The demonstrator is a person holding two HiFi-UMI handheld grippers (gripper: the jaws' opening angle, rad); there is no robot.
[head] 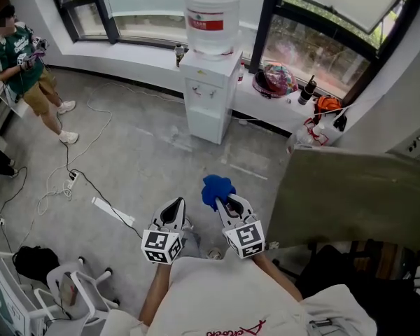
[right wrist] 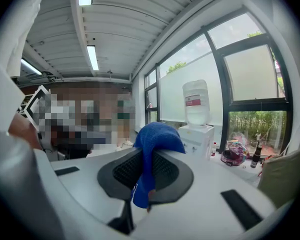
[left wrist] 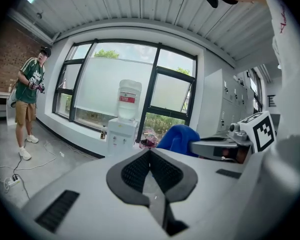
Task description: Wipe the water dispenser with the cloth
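The white water dispenser (head: pixel 210 89) with a clear bottle on top stands by the window ledge, a few steps ahead of me; it also shows as the water dispenser (left wrist: pixel 123 129) and the water dispenser (right wrist: pixel 197 126) in the gripper views. My right gripper (head: pixel 225 202) is shut on a blue cloth (head: pixel 215 188), which bunches above the jaws and hangs between them, cloth (right wrist: pixel 154 149). My left gripper (head: pixel 173 209) is beside it, shut with nothing in it, left gripper (left wrist: pixel 151 168). From the left gripper view the blue cloth (left wrist: pixel 179 138) shows to the right.
A person (head: pixel 26 61) stands at the far left. Cables (head: pixel 70 177) and a power strip lie on the grey floor. The ledge carries a bottle (head: pixel 179 53), a colourful bag (head: pixel 276 78) and other items. An olive-green panel (head: pixel 350 194) is at my right, a chair (head: pixel 77 285) at lower left.
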